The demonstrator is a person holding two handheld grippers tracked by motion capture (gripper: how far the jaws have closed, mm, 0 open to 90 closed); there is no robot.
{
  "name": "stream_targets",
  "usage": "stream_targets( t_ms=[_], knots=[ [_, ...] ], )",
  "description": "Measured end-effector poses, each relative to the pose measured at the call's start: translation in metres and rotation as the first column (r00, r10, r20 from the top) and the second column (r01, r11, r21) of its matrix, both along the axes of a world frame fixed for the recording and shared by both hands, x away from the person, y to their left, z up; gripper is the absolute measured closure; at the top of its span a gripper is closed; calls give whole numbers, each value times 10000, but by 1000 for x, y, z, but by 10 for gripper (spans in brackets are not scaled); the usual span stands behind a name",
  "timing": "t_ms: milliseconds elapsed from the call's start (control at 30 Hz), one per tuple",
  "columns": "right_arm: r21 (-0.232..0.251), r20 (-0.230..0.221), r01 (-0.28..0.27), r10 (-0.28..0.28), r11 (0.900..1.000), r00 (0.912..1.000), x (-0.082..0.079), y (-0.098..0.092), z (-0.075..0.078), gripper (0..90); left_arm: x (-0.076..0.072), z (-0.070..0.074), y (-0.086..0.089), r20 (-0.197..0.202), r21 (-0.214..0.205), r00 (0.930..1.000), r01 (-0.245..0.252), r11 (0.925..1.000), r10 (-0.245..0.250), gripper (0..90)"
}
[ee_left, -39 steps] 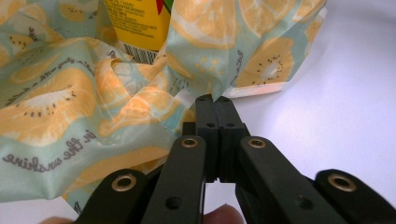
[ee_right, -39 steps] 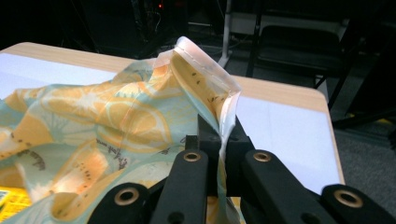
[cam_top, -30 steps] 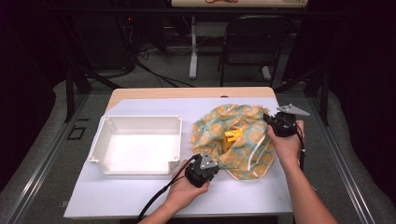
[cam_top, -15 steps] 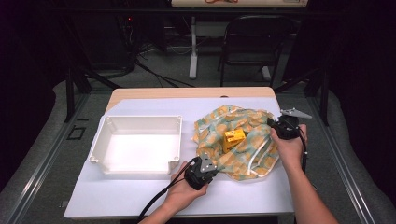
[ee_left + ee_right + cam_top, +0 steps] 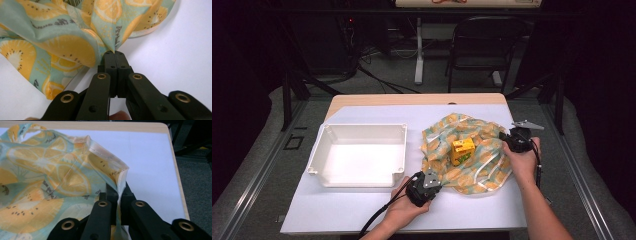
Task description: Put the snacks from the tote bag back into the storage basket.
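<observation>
Cloth: citrus-print cloth [image 5: 472, 155], orange and lemon slices on pale teal, lies rumpled on the right half of the white table [image 5: 362, 215]; both grippers have an edge of it, so I'd say the work in hand is spreading or lifting it; biggest worry is the two hands pulling unevenly, which would drag the whole sheet sideways instead of flattening it

Bin: white plastic bin [image 5: 359, 155] sits just left of the cloth, apart from it; if the cloth swings left it could catch on the bin's rim and snag

Left gripper: left gripper [image 5: 115, 53] is clamped tight on a gathered fold at the cloth's near edge; only a small pinch of fabric sits at the very tips, so a sharp tug could probably slip it free; in the high view it sits at the near edge [image 5: 424, 186]

Right gripper: right gripper [image 5: 117, 191] is clenched on the hemmed corner at the far right side, hem standing up between the jaws; hold looks thin, could peel off under tension; seen from above here [image 5: 517, 142]

Box: small yellow box [image 5: 461, 151] stands upright on the middle of the cloth; any lift or tilt of the edges would likely topple or roll it off
</observation>
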State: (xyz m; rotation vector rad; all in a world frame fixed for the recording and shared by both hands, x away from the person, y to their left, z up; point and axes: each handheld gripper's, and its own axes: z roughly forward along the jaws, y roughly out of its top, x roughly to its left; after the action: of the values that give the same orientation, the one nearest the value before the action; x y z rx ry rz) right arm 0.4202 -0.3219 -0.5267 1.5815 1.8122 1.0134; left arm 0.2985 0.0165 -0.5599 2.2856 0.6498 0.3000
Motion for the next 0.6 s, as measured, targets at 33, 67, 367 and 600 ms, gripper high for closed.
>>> stream_targets(
  t_ms=[33, 67, 367, 600],
  knots=[
    [0, 0, 0, 0, 10000, 10000, 0, 0, 0, 900, 0, 0, 0, -62, -10, 10000, -15, 10000, 15, 900],
    [-35, -84, -49, 49, 10000, 10000, 0, -1, -2, 900, 0, 0, 0, -56, -19, 10000, -30, 10000, 29, 900],
    [-144, -492, -75, 68, 9999, 9988, -2, -6, -18, 900, 0, -1, 1, -78, -50, 9999, -139, 9999, 138, 900],
    [186, -938, -366, 382, 9992, 9949, -5, -8, -28, 769, -3, 16, 12, 203, -1124, 9970, -724, 9910, 752, 665]
  ],
)
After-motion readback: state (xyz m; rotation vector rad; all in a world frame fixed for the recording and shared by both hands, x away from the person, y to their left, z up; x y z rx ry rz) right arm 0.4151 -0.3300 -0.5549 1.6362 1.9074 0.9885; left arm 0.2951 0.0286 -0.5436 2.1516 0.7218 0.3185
